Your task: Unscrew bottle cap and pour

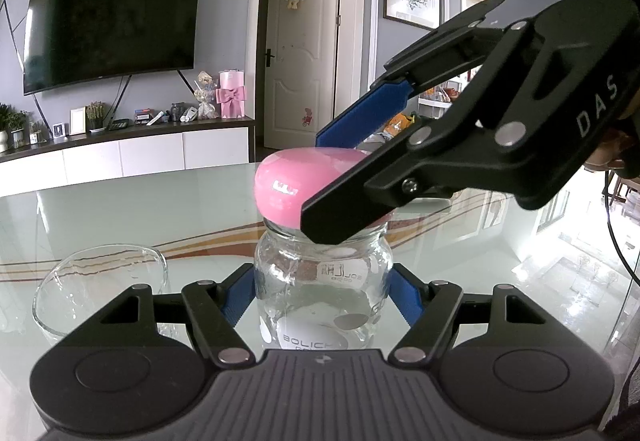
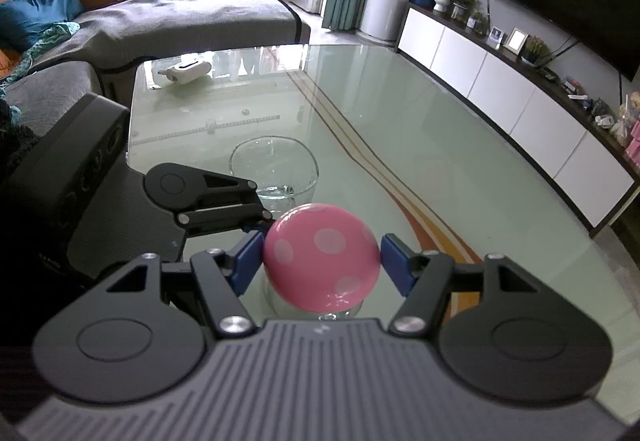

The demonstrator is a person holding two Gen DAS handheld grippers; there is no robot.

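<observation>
Unscrewing goes best here if the clear glass bottle stays pinned upright on the glossy glass desk while only the domed pink cap with pale spots turns, kept level so the thread does not bind. The left gripper pinches the bottle's belly between its blue pads, one on each side. The right gripper comes in above the bottle and clamps the cap at its widest part, both pads pressed against it. Just beyond the bottle stands a wide clear glass bowl, apparently the pouring target, with a little liquid at its bottom.
</observation>
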